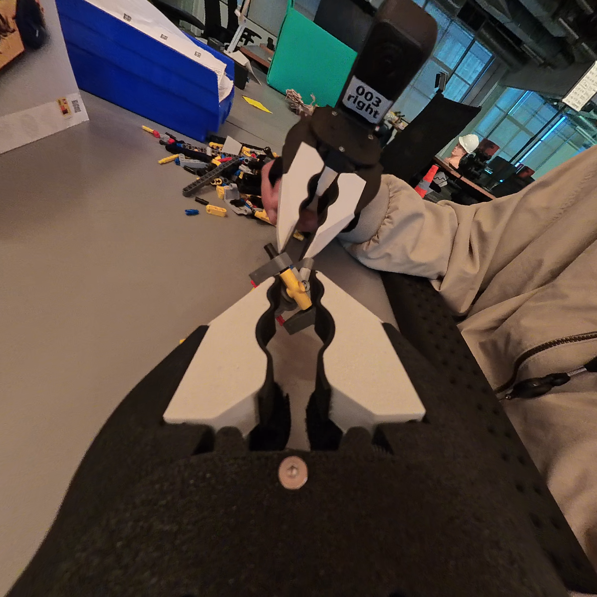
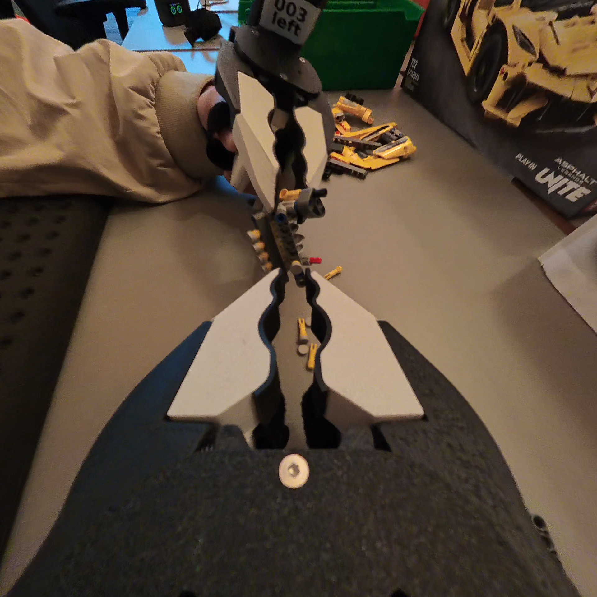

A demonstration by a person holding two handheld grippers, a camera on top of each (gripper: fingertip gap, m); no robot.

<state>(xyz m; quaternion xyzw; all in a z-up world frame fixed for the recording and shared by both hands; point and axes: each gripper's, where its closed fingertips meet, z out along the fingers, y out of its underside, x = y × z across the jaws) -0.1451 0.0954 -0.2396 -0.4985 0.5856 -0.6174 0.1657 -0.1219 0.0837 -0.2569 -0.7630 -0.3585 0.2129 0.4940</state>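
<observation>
Left hand-held gripper [image 1: 293, 292] clamping brick assembly [image 1: 292, 290], right hand-held gripper [image 2: 294, 278] pinching opposite end

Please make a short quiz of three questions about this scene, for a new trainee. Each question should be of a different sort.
1. True or false: the left gripper is shut on the small brick assembly.
2. Multiple choice: where does the big pile of loose building pieces lie in the left wrist view? A) inside the blue bin; B) on the grey table, in front of the blue bin; C) on the beige sleeve.
3. Fill in: in the right wrist view, the loose pins on the table under the right gripper are mostly ____ in colour.

Key: 1 true; 2 B; 3 yellow.
</observation>
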